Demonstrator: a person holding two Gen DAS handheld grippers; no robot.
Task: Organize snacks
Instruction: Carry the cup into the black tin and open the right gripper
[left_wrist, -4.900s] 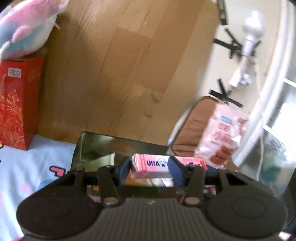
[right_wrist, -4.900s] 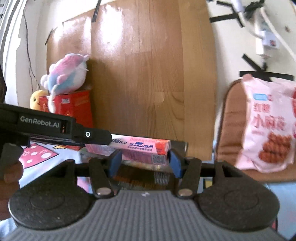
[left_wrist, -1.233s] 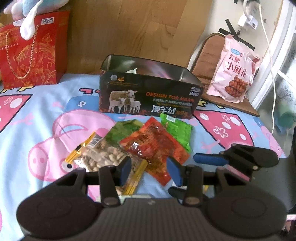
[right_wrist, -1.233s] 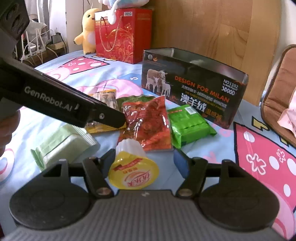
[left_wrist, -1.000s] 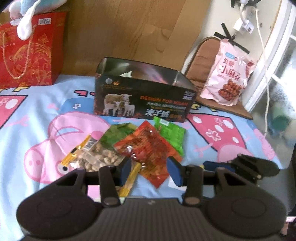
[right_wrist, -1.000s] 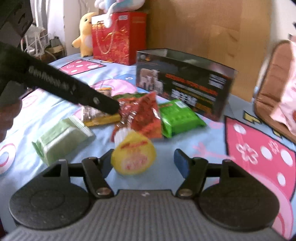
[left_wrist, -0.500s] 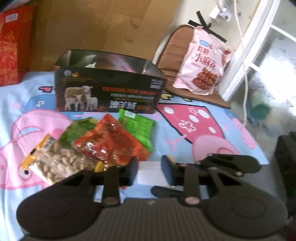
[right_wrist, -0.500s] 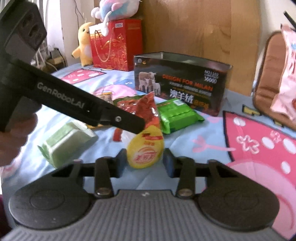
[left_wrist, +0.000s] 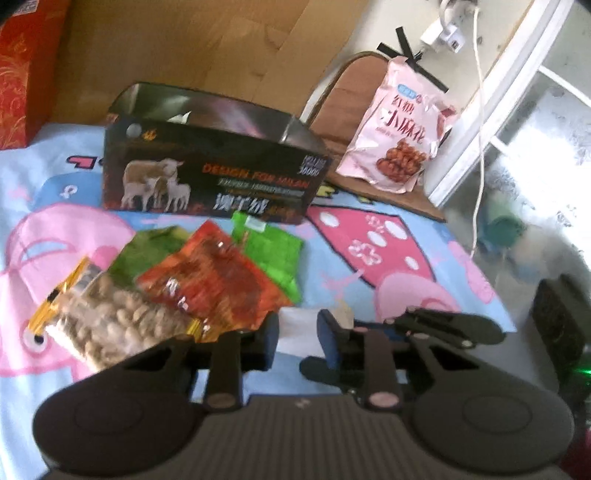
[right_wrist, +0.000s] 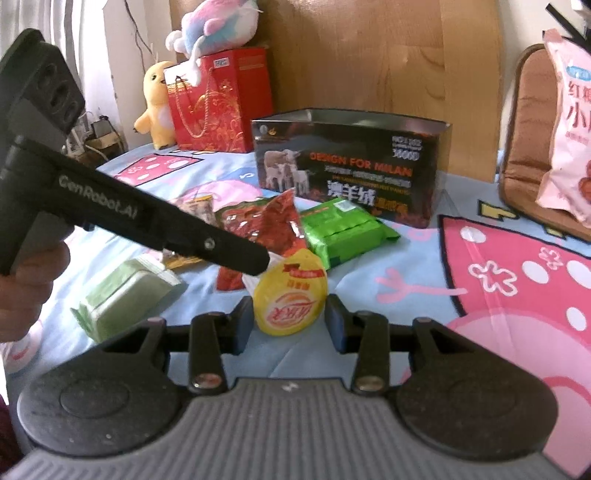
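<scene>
Your right gripper (right_wrist: 290, 319) had its fingers clamped on both sides of the yellow-lidded jelly cup (right_wrist: 289, 301), lid facing the camera, held low over the blue cartoon sheet (right_wrist: 406, 258) at the near edge of the snack pile. Your left gripper (left_wrist: 297, 338) had its fingers closed in on the white body of that same cup (left_wrist: 299, 323), seen from the other side; its tip crossed the right wrist view from the left and ended touching the cup's upper left edge, so both tools met at the one snack. Just beyond the cup lay the red packet (right_wrist: 264, 221), with the green packet (right_wrist: 343, 229) touching its right side and the peanut bag (left_wrist: 110, 317) to its left. A pale green pack (right_wrist: 122, 295) sat apart on the sheet, nearer you and to the left, below your left tool. Farther back stood the open black box (right_wrist: 351, 173) printed with sheep, upright, just beyond the green packet; what lay inside it could not be made out. Behind it rose a wooden board (right_wrist: 351, 55). Far left stood a red gift bag (right_wrist: 218, 99) with a plush toy (right_wrist: 210, 26) on top and a yellow plush (right_wrist: 157, 99) beside it. Far right, a pink snack bag (left_wrist: 399, 133) leaned on a brown cushion (left_wrist: 354, 85)
</scene>
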